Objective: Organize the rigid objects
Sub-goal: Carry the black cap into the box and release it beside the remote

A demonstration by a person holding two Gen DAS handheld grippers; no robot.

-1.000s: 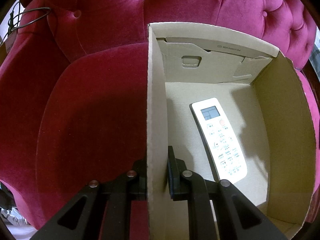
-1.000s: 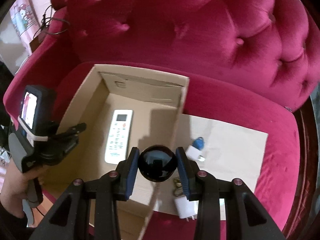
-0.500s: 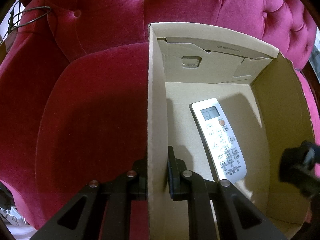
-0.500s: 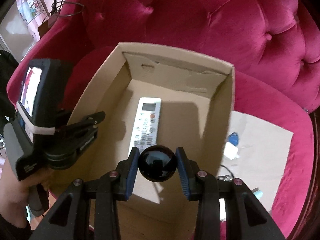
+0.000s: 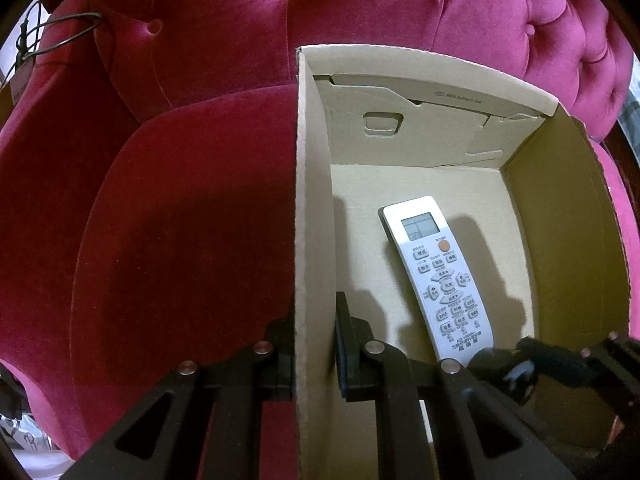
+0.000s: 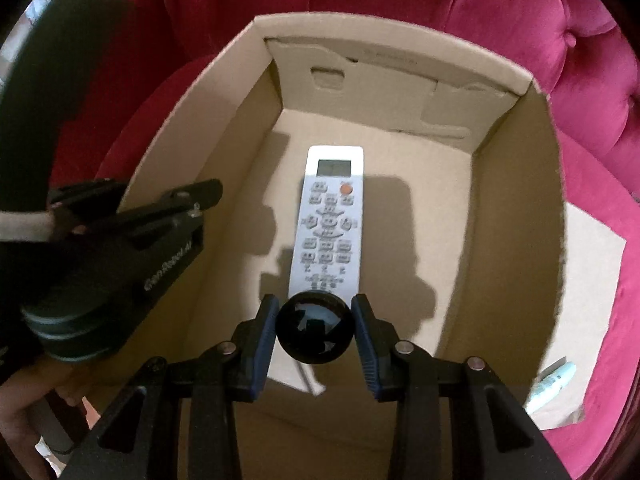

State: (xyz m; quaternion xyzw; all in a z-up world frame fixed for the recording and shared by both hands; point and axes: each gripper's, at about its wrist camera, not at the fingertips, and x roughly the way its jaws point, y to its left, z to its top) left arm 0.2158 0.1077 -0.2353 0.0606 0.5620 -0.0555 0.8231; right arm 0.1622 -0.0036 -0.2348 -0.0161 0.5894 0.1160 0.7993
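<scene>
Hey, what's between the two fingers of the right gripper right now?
A shiny black ball, clamped between the right gripper pads over the cardboard box, near the white remote. The right wrist view shows it best.

The cardboard box point(image 6: 516, 208) is open at the top, so entry from above is free. Its 4 upright walls block any sideways approach. On the box floor, the white remote point(image 6: 330, 224) lies lengthwise down the middle, leaving 2 bare strips: a narrow 1 along the left wall and a wider 1 along the right wall. The far end of the floor, beyond the remote, is bare too. The left gripper point(image 5: 314, 356) clamps the left wall, taking up room at that near corner. The black ball point(image 6: 316, 330) in the right gripper point(image 6: 316, 332) hangs over the remote's near end.
</scene>
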